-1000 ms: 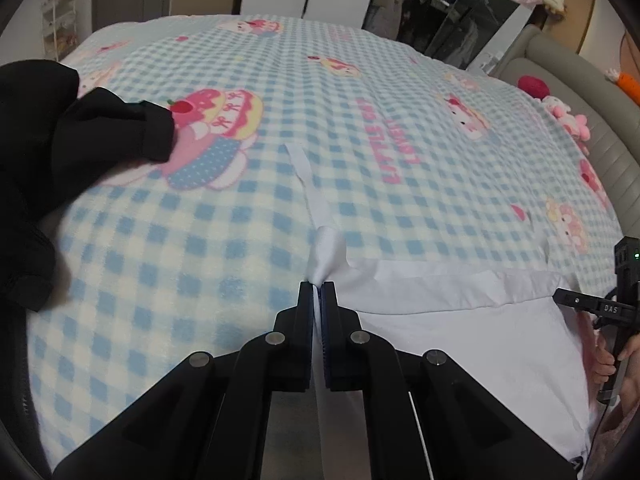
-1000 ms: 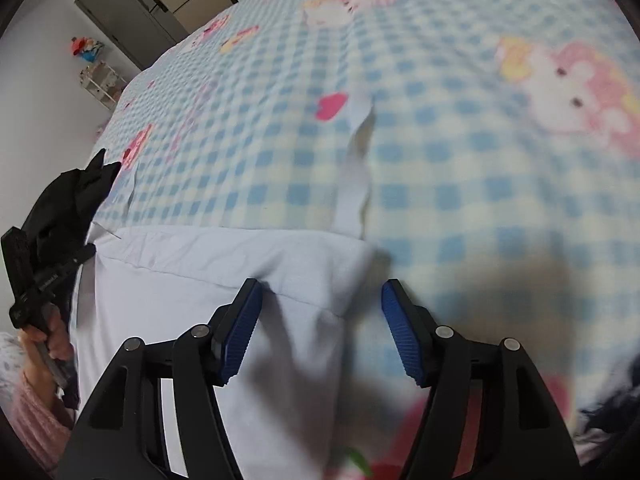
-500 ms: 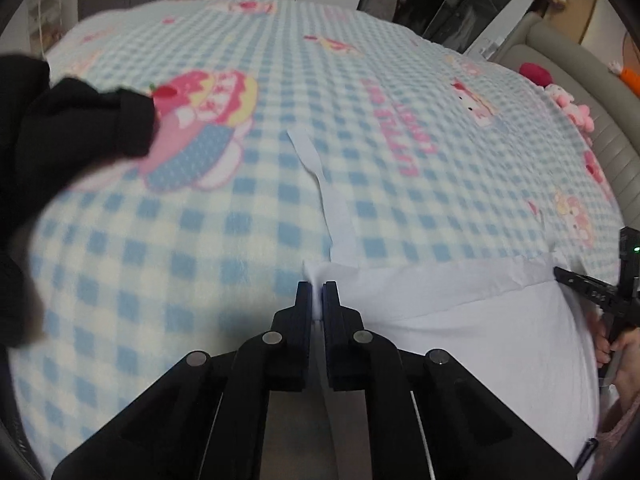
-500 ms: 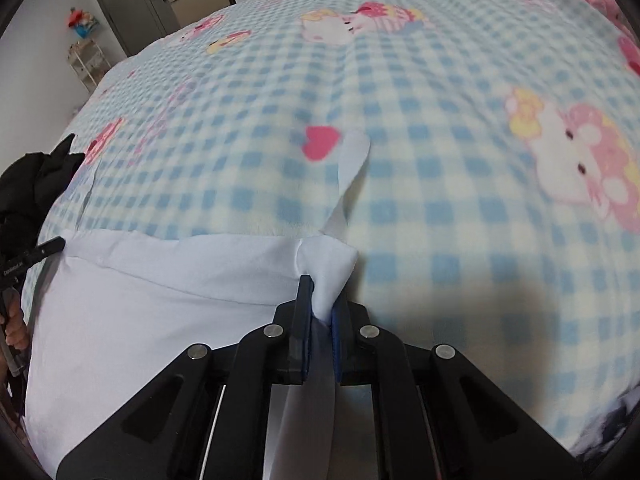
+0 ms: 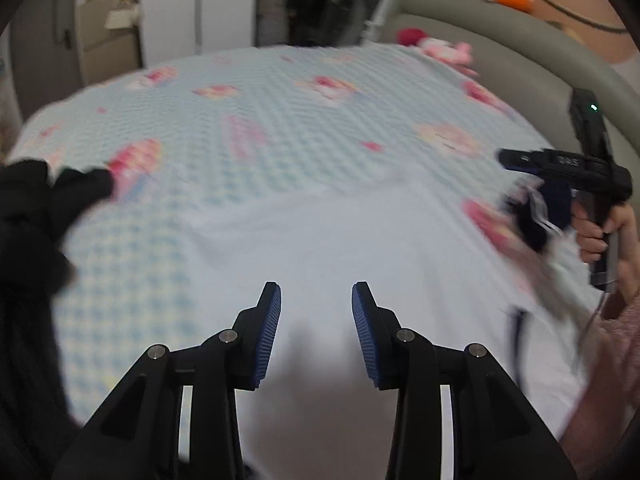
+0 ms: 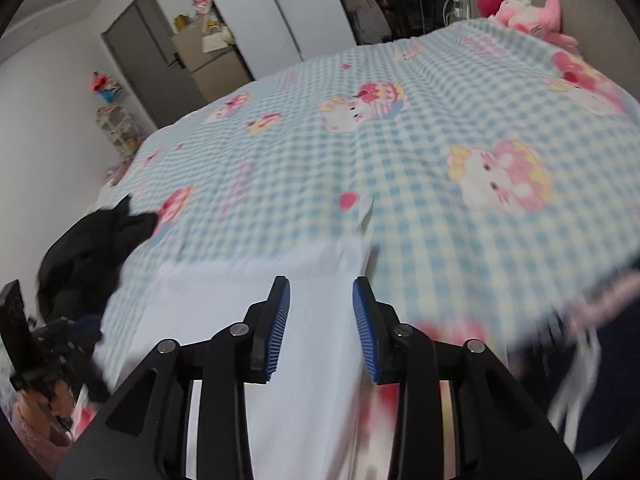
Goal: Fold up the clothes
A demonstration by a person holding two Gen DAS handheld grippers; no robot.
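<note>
Here, the white cotton garment (image 5: 328,248) lies spread flat on the blue-and-white checked blanket with pink cartoon prints (image 5: 280,120), which covers the bed. Seen from the left wrist, the white cloth fills the near half of the view, from about 9 o'clock round to 3 o'clock, its far edge running roughly straight across the bed. Seen from the right wrist, the same garment (image 6: 256,320) sits from the centre toward 7 o'clock, with a narrow white strap (image 6: 366,216) trailing off its far corner toward 12 o'clock. Much of both views is smeared by motion, so finer creases cannot be made out.

The left gripper (image 5: 316,308) hangs above the white cloth, tilted downward, its blue ribbed pads (image 5: 270,332) apart and opening wider, with nothing pinched between them. The right gripper (image 6: 321,306) hangs the same way over the garment's right edge, its jaws likewise parting and empty, the cloth lying beneath rather than in them.

From the left wrist, the right gripper (image 5: 520,184) shows at 3 o'clock, its handle gripped by the person's hand (image 5: 600,232) coming out of a pink sleeve (image 5: 612,360). A heap of black clothing (image 5: 36,232) sits on the blanket at 9 o'clock, apart from the white garment. A pink plush toy (image 6: 528,16) rests at the far end of the bed, toward 1 o'clock in the right wrist view.
</note>
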